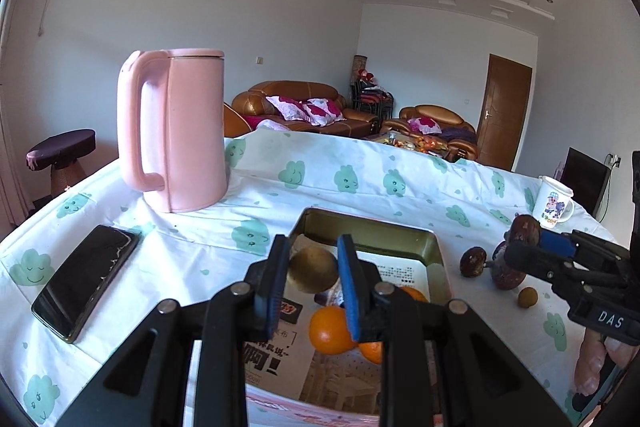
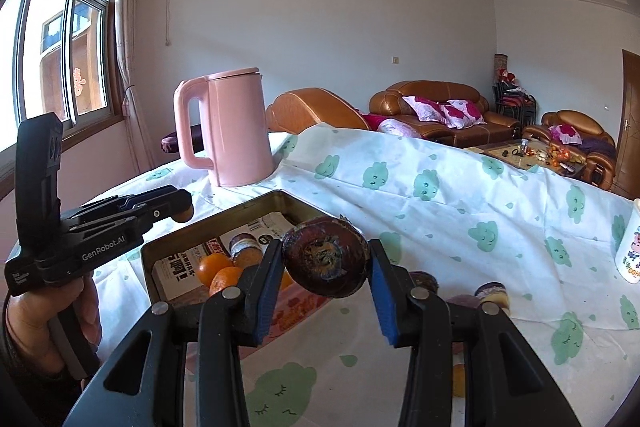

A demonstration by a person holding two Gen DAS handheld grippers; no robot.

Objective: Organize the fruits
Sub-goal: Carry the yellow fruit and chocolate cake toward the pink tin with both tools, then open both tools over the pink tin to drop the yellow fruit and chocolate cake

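Dark purple fruit [image 2: 325,263] clamped between blue pads of right tool [image 2: 326,277], held above near corner of metal tin [image 2: 188,241]. Left tool [image 1: 310,269] clamped on small brownish round fruit [image 1: 312,269] over tin. Oranges [image 1: 330,329] and another dark fruit lay inside on printed paper. More dark fruits [image 1: 473,261] and small brown fruit [image 1: 527,297] sat on tabletop [image 1: 360,183] beside tin. Pink kettle [image 1: 180,131], phone [image 1: 86,281], mug [image 1: 554,203] farther out.
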